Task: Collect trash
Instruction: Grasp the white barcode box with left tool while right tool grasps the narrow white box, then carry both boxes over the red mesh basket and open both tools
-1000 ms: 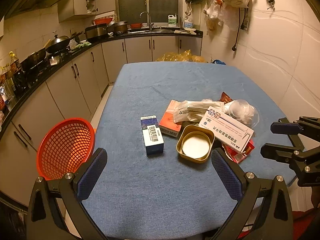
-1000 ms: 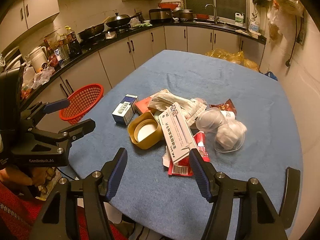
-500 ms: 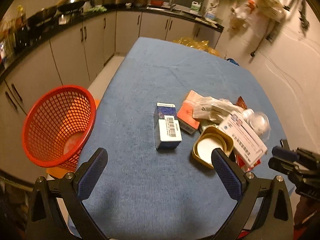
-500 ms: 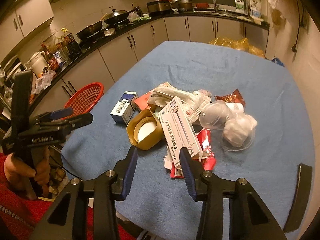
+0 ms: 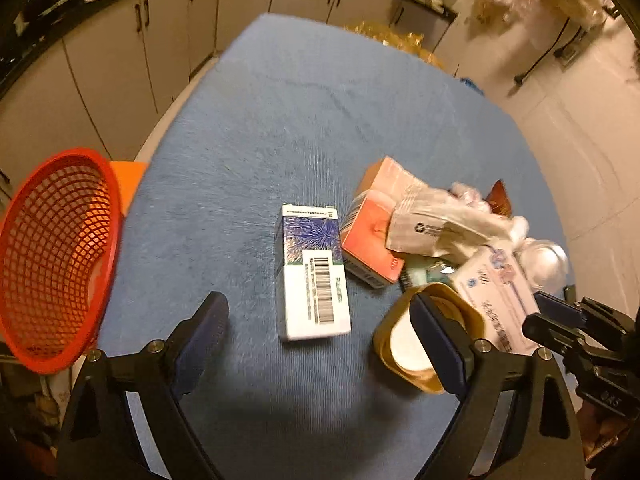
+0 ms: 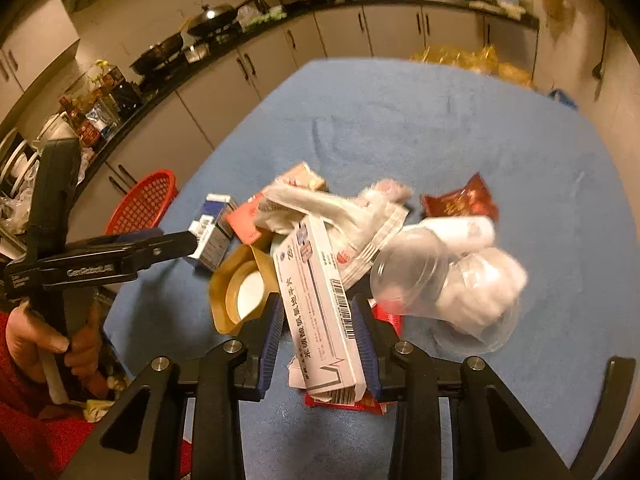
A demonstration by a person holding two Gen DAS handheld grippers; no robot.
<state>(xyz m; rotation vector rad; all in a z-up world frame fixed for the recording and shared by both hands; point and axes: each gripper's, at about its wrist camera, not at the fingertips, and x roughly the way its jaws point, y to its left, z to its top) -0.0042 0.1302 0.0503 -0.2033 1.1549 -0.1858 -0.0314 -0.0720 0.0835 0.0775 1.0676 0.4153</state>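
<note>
While my right gripper (image 6: 320, 332) closes its jaws, the long white cardboard medicine box with grey print (image 6: 324, 312) lies lengthwise between its blue pads (image 6: 272, 332); whether they press on its sides I cannot tell. The box rests on top of the pile, over a red foil wrapper (image 6: 384, 320) on the blue tablecloth (image 6: 400, 120). Just left of my left pad sits the shallow gold tin with a white inside (image 6: 244, 292), touching the box. Just right lie two clear plastic cups (image 6: 440, 280), one stuffed with white tissue. Beyond the box are a crumpled white plastic bag (image 6: 320, 204), an orange carton (image 6: 248, 224) and a dark red snack packet (image 6: 460, 202).

My left gripper (image 5: 320, 340) is wide, its jaws narrowing with nothing pinched. The blue-and-white barcoded carton (image 5: 312, 276) lies flat on the cloth just ahead of the gap, between the two fingers' lines. Its right finger (image 5: 440, 344) hangs over the gold tin. The red plastic mesh basket (image 5: 52, 256) stands off the table's left edge.
</note>
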